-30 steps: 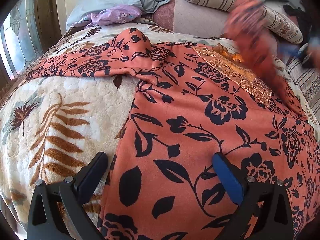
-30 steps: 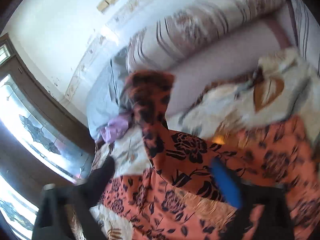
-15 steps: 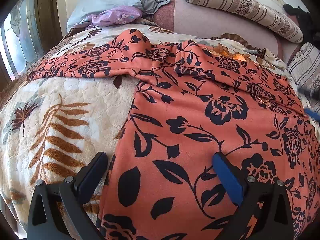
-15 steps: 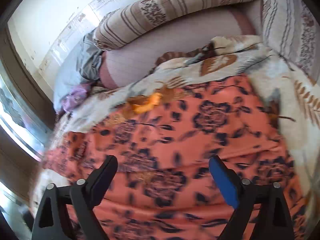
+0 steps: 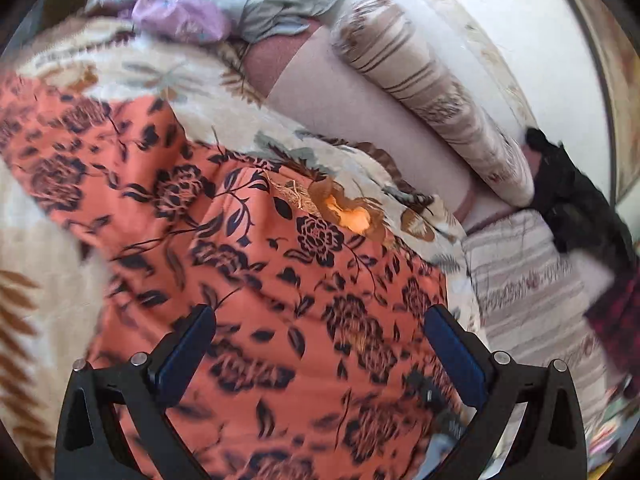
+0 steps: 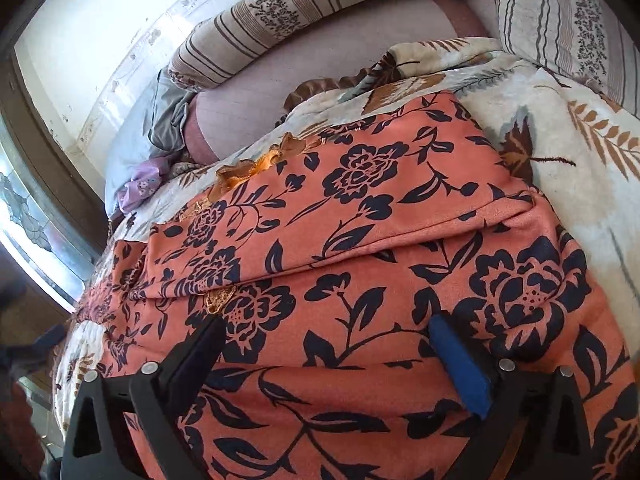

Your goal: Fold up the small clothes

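Observation:
An orange garment with dark blue flowers (image 5: 280,280) lies spread on a cream leaf-print blanket (image 5: 48,248) on the bed. In the right wrist view the garment (image 6: 360,240) has its right sleeve folded over the body, with a gold embroidered neckline (image 6: 248,168) at the far edge. My left gripper (image 5: 320,332) is open and empty, just above the garment. My right gripper (image 6: 328,344) is open and empty, low over the garment's lower part.
Striped bolster pillows (image 5: 432,92) and a mauve cushion (image 6: 340,52) lie along the head of the bed. A grey cloth (image 5: 288,4) and a lilac cloth (image 5: 180,16) lie at the far left. A black bag (image 5: 576,200) sits at the right. A window (image 6: 24,216) is left.
My right gripper let go of the sleeve, which now lies folded across the garment, and moved down over it. My left gripper swung to the right and forward over the garment.

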A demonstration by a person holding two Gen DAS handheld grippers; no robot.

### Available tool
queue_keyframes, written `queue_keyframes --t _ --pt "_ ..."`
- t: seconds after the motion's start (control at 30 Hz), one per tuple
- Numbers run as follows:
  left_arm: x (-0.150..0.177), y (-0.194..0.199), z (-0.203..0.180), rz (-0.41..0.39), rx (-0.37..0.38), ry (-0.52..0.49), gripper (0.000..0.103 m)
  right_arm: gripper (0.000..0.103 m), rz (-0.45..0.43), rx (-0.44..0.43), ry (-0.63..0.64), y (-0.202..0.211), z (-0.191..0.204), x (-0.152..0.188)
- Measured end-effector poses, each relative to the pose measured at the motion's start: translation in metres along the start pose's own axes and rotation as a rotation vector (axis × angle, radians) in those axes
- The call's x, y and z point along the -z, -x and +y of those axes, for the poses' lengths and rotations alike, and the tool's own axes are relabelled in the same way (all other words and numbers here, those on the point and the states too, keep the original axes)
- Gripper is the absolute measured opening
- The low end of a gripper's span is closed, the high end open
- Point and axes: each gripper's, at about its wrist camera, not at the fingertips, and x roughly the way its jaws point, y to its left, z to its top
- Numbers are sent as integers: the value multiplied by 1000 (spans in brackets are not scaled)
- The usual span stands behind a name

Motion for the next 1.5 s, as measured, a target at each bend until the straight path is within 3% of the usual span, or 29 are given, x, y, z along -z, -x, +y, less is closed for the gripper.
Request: queue_keyframes --t 0.1,0.17,0.23,0.3,0.33,0.4,0.5,0.53,0.6,0.63,0.7,0.77,0.8,0.87,0.97,1.03,1.13,1.2,1.3,1.4,1.47,1.5 --pt "-19 -47 26 60 -14 203 98 103 -8 -13 -7 -5 2 3" --pt "-24 -69 48 86 -51 345 79 103 -12 -20 -10 -5 2 4" --pt "-27 -76 63 60 -56 445 71 103 -17 -25 -12 -4 1 4" --pt "-31 -77 67 57 -98 469 40 103 -20 -29 -14 -4 1 4" --pt "-35 -78 66 74 -154 456 7 103 -21 -29 -13 -4 2 5" --pt "-38 -65 60 38 -183 436 5 103 -19 -25 -10 -5 2 5" --pt "-26 -35 14 -102 -255 175 6 103 -19 -26 -11 -5 3 5" --pt "-17 -32 8 -124 -282 136 8 103 -18 -24 -10 -5 3 6" --pt "-3 -50 21 -90 -387 138 13 103 -18 -22 -9 -6 4 6" --pt "2 -71 36 5 -447 152 23 103 -17 -20 -7 -5 4 6" --pt "0 -62 32 -57 -417 85 25 103 -15 -25 -11 -4 3 5" --pt "-12 -48 26 -14 -395 74 59 103 -19 -34 -16 -2 2 5" --pt "-18 -36 27 -23 -344 82 62 103 -17 -32 -14 -3 2 5" --pt "-32 -1 39 -96 -270 105 74 103 -14 -22 -6 -4 3 5" --pt "-52 50 83 -247 -247 194 85 103 -13 -22 -6 -3 4 5" --pt "-68 73 131 -318 -250 313 85 103 -10 -15 -2 -5 6 4" --pt "-90 106 219 -379 -144 562 82 103 -6 -8 2 -7 8 5" --pt "-103 116 267 -422 -133 689 76 103 0 5 10 -9 11 5" --pt "-123 121 313 -475 -169 764 71 103 6 21 20 -12 14 5" --pt "-142 117 348 -477 -183 802 63 103 12 34 27 -16 16 4" --pt "-151 109 362 -467 -214 798 43 103 15 41 32 -17 18 4" --pt "-156 108 367 -449 -249 792 28 103 17 46 35 -18 18 4"
